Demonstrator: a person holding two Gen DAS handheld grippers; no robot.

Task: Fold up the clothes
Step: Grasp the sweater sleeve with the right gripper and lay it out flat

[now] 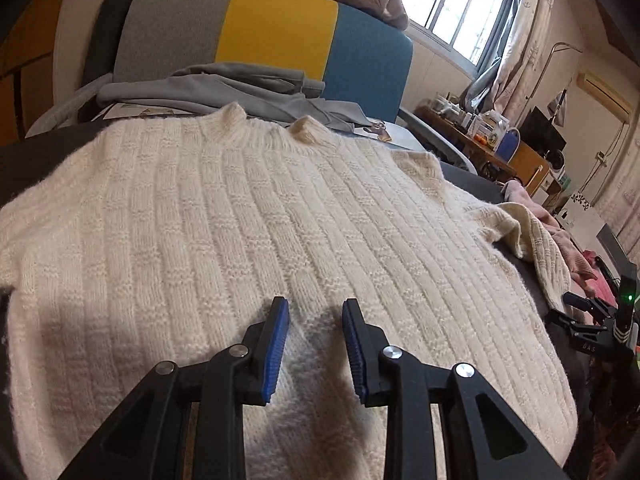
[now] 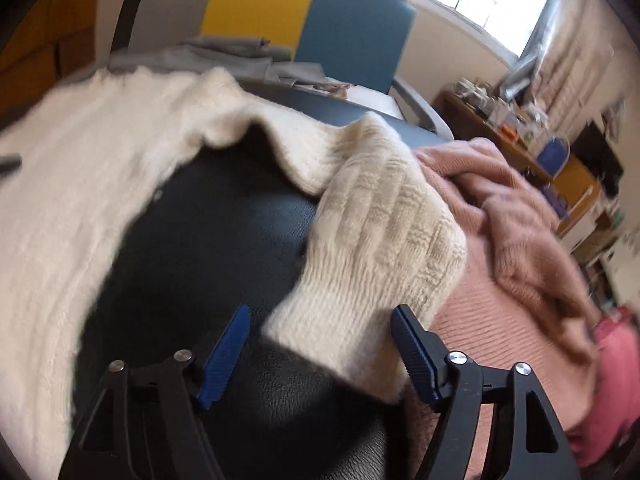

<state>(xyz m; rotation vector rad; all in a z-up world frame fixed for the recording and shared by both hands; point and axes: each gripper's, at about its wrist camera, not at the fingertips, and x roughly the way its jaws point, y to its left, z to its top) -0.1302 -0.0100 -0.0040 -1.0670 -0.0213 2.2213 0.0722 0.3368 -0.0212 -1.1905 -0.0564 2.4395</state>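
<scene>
On dark surface (image 2: 224,216), ribbed cream sweater (image 1: 256,224)

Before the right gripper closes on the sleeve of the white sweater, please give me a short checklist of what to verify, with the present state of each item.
1. Right gripper open: ok.
2. Sleeve cuff between the fingers: ok, though whether low enough to pinch, cannot tell.
3. Left gripper open and holding nothing: ok.
4. White sweater body lying flat: ok.
5. Sleeve clear of the pink sweater: not ok, it lies on it.
6. Picture sharp enough to judge: not ok, blurred.
</scene>
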